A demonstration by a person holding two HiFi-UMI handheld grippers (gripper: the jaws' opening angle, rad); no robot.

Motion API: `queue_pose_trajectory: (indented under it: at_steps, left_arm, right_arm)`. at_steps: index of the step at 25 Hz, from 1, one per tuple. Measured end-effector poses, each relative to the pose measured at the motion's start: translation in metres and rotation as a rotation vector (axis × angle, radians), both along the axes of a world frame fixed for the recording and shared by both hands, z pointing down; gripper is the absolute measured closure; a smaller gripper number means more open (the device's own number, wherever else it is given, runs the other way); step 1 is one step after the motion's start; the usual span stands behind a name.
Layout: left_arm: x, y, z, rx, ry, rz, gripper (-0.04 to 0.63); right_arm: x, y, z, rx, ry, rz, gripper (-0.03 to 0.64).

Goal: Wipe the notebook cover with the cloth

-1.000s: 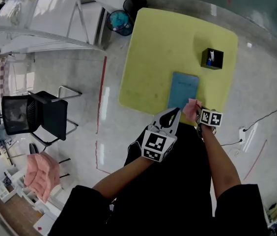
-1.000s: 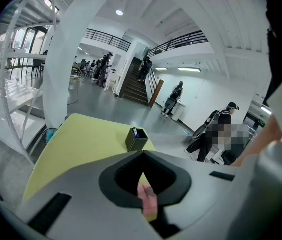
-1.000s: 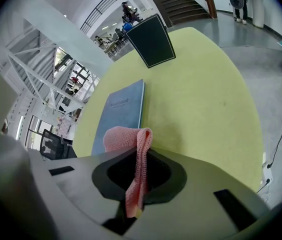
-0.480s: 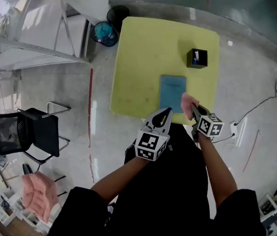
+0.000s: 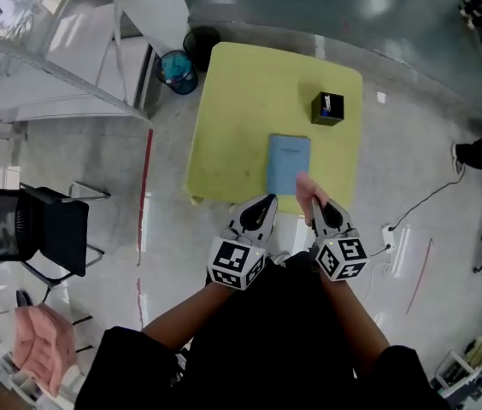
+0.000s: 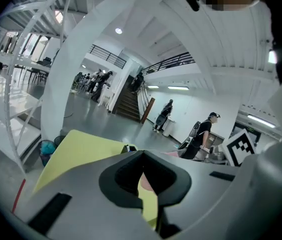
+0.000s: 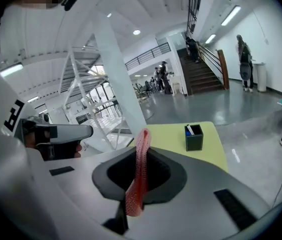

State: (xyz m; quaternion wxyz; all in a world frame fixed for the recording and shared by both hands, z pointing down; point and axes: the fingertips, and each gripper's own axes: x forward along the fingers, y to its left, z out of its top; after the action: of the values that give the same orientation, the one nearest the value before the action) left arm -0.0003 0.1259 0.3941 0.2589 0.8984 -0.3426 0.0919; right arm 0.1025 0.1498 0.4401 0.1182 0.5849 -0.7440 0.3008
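Notebook (image 5: pixel 289 162) is lying flat on the yellow counter (image 5: pixel 241 101), close to the near edge, with its long axis running straight away from the person. So any wipe stroke is probably going to be running forward along that axis.

Right tongs (image 5: pixel 320 209) are pinching the pink cloth (image 5: pixel 303 193) tight. In the right gripper view the cloth (image 7: pixel 138 171) is sticking up in a narrow strip from between the jaws. Left tongs (image 5: pixel 258 210) are sitting closed with nothing in them, hovering off the counter's near edge.

What I'm noticing is that the notebook is sitting ahead of both tongs and roughly between their lines, but the right ones are nearer. From the head view the cloth's tip is overlapping the notebook's near right corner, though I'm not able to tell if it's actually touching the cover. I'm guessing the right hand needs to be going forward, a touch left, and down. Black box (image 5: pixel 327 108) is standing well beyond the notebook, out of the way.
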Motion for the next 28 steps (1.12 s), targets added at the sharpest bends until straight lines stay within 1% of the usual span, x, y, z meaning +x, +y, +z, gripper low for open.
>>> queue_pose_trajectory:
  at_steps: [2,3,7,8,10,11,12,14,16,19,24,26,28]
  left_arm:
    - [0.000,0.027,-0.020,0.077,0.000,0.022,0.592]
    - [-0.001,0.039,-0.027,0.106,-0.004,0.017,0.592]
    - [-0.005,0.079,-0.055,0.156,0.008,-0.063,0.592]
    - [-0.004,0.091,-0.064,0.185,0.004,-0.076,0.592]
    - [-0.001,0.121,-0.083,0.267,-0.027,-0.089,0.592]
    - [0.002,0.140,-0.091,0.292,-0.035,-0.100,0.592]
    - [0.004,0.160,-0.097,0.295,-0.028,-0.116,0.592]
    - [0.012,0.201,-0.106,0.272,0.001,-0.141,0.592]
    - [0.020,0.240,-0.115,0.270,0.001,-0.133,0.592]
    - [0.029,0.288,-0.132,0.300,-0.022,-0.100,0.592]
    - [0.040,0.340,-0.158,0.336,0.012,-0.070,0.592]
    - [0.045,0.352,-0.165,0.372,0.015,-0.048,0.592]
    - [0.053,0.362,-0.173,0.398,0.050,-0.005,0.592]
  right_arm:
    - [-0.011,0.010,-0.019,0.053,0.018,-0.034,0.580]
    - [-0.013,0.017,-0.028,0.076,0.021,-0.046,0.580]
    - [-0.011,0.056,-0.072,0.156,0.027,-0.079,0.580]
    - [-0.009,0.070,-0.085,0.181,0.030,-0.081,0.580]
    - [-0.007,0.103,-0.107,0.228,0.030,-0.084,0.580]
    - [-0.006,0.124,-0.116,0.249,0.027,-0.091,0.580]
    - [-0.006,0.145,-0.124,0.267,0.027,-0.100,0.580]
    - [-0.002,0.187,-0.136,0.291,0.035,-0.101,0.580]
    - [0.001,0.225,-0.146,0.300,0.043,-0.072,0.580]
    - [0.002,0.277,-0.156,0.312,0.050,-0.043,0.580]
    - [0.000,0.339,-0.174,0.346,0.078,-0.049,0.580]
    - [0.005,0.351,-0.181,0.366,0.083,-0.023,0.580]
    - [0.012,0.358,-0.188,0.382,0.090,0.013,0.580]
